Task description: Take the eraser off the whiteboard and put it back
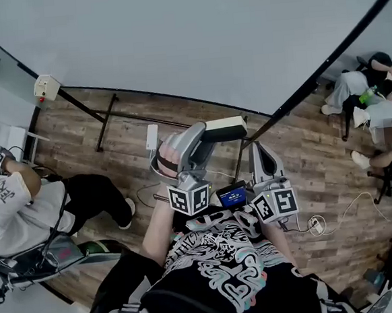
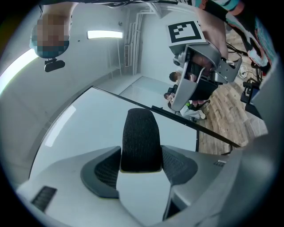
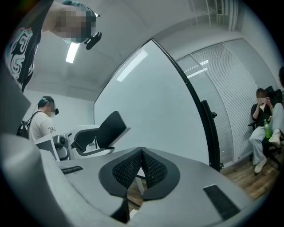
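Black eraser (image 2: 140, 139), white whiteboard (image 2: 84, 133) — wood-grain floor (image 1: 317, 149)

1. The eraser (image 2: 140, 137): oblong block with a black felt face and a pale body. It is clamped between the jaws of my left gripper (image 2: 141, 165) and juts forward past them.
2. The whiteboard (image 2: 88, 128): blank, white, dark-framed and upright. I hold the eraser near its face; contact unclear.

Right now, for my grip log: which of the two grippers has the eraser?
The left gripper: the eraser is clamped between its jaws, while the right gripper is shut on nothing.
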